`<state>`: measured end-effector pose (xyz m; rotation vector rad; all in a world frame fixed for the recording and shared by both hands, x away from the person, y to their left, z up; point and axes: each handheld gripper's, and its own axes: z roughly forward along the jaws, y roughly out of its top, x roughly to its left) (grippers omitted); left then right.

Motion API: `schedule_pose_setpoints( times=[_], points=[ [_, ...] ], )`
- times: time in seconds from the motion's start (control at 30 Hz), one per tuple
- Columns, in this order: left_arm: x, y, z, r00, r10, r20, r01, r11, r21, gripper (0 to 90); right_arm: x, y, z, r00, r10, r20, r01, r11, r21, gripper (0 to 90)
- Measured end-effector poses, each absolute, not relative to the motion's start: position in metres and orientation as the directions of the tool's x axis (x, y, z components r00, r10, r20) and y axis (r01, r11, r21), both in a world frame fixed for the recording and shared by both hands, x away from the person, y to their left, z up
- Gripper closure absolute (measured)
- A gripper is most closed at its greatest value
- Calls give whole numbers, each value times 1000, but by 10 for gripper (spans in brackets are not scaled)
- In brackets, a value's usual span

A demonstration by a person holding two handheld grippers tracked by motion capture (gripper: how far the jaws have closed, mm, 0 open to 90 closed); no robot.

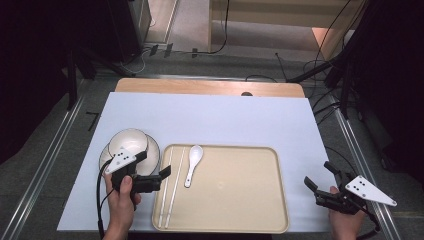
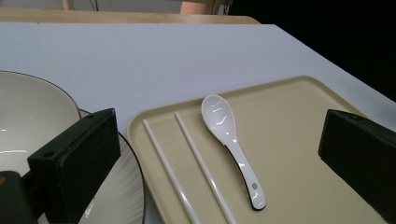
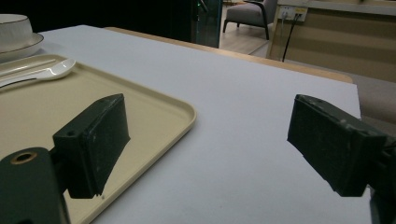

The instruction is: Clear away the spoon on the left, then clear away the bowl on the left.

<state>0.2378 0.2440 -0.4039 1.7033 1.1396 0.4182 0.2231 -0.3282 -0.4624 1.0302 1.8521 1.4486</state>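
Observation:
A beige tray (image 1: 225, 190) lies on the white table sheet. At its left end are a pair of white chopsticks (image 1: 170, 187) and a white spoon (image 1: 192, 165). Left of the tray, a cream bowl (image 1: 129, 142) stands on a plate (image 1: 152, 150). My left gripper (image 1: 153, 164) hovers over the plate's right rim and the tray's left edge, open, nothing between its jaws. In the left gripper view the spoon (image 2: 236, 149) and chopsticks (image 2: 169, 170) lie ahead of the open left gripper (image 2: 219, 126). My right gripper (image 1: 318, 174) is open and empty beyond the tray's right edge.
The white sheet (image 1: 225, 115) has bare room behind and right of the tray. The wooden table edge (image 1: 210, 87) runs along the back. In the right gripper view, the tray's corner (image 3: 154, 100) lies left of the right gripper (image 3: 210, 116), with white surface ahead.

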Motion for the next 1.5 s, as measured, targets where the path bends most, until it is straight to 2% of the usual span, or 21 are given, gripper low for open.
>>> schedule_pose_setpoints(
  times=[0.63,1.0,1.5],
  points=[
    [239,276,-397,431,872,-232,480,-4,877,0,222,-330,-461,-543,839,34,220,103,970,131],
    [242,291,-395,378,904,-201,473,-2,881,0,219,-331,-461,-536,843,37,222,98,970,130],
    [244,332,-392,299,935,-192,493,20,870,0,220,-328,-461,-538,842,45,220,88,972,130]
  ],
)
